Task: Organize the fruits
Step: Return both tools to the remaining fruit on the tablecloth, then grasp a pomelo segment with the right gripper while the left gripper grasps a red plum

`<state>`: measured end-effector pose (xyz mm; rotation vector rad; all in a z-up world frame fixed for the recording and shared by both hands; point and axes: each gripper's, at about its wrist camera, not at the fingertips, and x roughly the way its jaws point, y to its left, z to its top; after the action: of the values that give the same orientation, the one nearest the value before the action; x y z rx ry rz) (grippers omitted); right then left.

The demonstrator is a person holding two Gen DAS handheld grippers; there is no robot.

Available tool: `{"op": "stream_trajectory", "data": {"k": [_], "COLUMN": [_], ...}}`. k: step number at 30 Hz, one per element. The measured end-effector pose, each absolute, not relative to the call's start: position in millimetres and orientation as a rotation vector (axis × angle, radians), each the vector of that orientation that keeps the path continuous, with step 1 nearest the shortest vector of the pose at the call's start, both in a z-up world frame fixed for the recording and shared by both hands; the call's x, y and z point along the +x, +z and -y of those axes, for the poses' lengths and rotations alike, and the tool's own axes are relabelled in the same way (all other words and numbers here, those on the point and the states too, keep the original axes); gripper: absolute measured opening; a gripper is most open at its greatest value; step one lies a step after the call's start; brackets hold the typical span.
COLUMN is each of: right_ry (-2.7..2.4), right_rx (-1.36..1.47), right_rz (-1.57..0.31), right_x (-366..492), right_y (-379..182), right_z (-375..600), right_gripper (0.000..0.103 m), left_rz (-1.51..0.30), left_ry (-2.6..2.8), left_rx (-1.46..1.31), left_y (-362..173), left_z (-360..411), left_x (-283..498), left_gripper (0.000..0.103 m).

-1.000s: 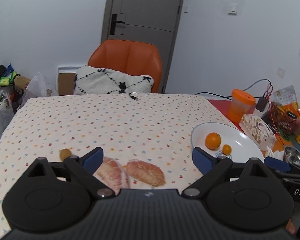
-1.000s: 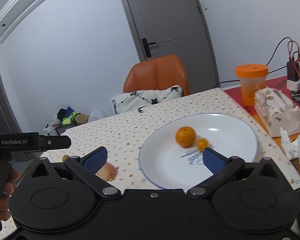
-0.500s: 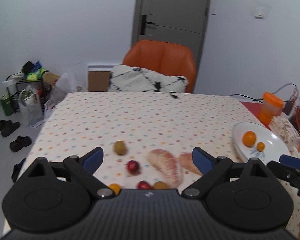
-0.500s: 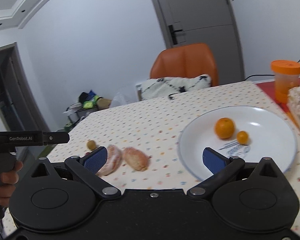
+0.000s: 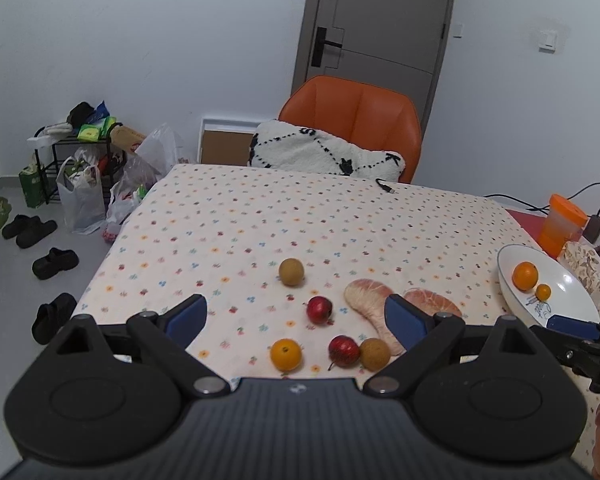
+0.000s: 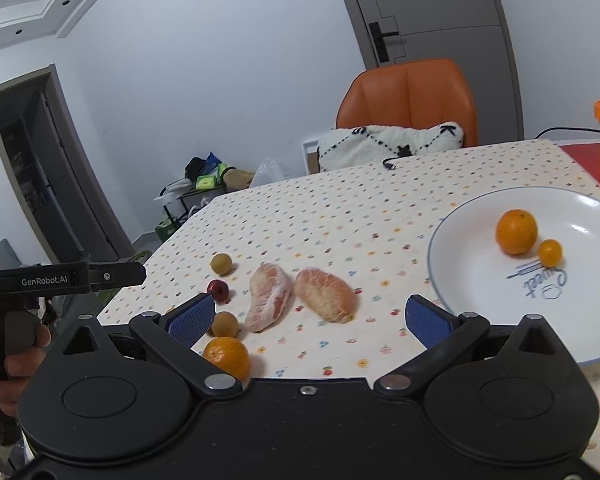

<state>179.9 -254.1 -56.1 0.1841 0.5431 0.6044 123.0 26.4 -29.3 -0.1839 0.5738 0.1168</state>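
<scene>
Loose fruit lies on the dotted tablecloth (image 5: 300,216): two peeled pomelo segments (image 5: 374,312) (image 6: 324,289), a small orange (image 5: 286,355) (image 6: 227,356), two red fruits (image 5: 319,309) (image 5: 343,351) and two brown round fruits (image 5: 291,272) (image 5: 375,354). A white plate (image 6: 480,300) (image 5: 572,296) at the right holds an orange (image 6: 516,231) and a tiny orange fruit (image 6: 549,253). My left gripper (image 5: 296,318) hangs open above the loose fruit, holding nothing. My right gripper (image 6: 310,320) is open too, over the pomelo segments beside the plate.
An orange chair (image 5: 352,120) with a white cushion (image 5: 324,154) stands at the table's far side. An orange-lidded jar (image 5: 560,220), a tissue pack and cables crowd the right edge. Bags, a rack and shoes sit on the floor at left.
Both grippers have swung left and back, so the cluster of small fruits has come into view. The plate has shifted toward the right edge. Both stay open.
</scene>
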Motion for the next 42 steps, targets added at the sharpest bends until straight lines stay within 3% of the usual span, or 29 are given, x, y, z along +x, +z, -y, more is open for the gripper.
{"op": "stream_trajectory", "data": {"k": [8, 10, 17, 28, 42], "right_ry": [0.595, 0.596, 0.613, 0.591, 0.6], "right_rx": [0.179, 0.173, 0.175, 0.173, 0.171], "right_rz": [-0.568, -0.573, -0.607, -0.637, -0.656], "right_x": [184.8, 186.0, 193.0, 207.9, 222.1], "right_y": [-58.9, -59.5, -63.5, -70.2, -78.7], "right_z": [246.8, 245.2, 240.2, 236.8, 233.1], "right_gripper": [0.103, 0.102, 0.088, 0.085, 0.082], "left_rz": [-0.586, -0.591, -0.622, -0.672, -0.74], "left_ry": [0.089, 0.073, 0.033, -0.038, -0.054], "left_rx": [-0.245, -0.243, -0.254, -0.268, -0.304], "left_y": [-42.3, -44.9, -56.3, -65.9, -82.5], "left_z": [-37.3, -35.7, -31.0, -22.4, -18.4], "left_x": [123.2, 125.0, 135.7, 153.6, 167.1], "left_gripper": [0.089, 0.083, 0.071, 0.029, 0.027]}}
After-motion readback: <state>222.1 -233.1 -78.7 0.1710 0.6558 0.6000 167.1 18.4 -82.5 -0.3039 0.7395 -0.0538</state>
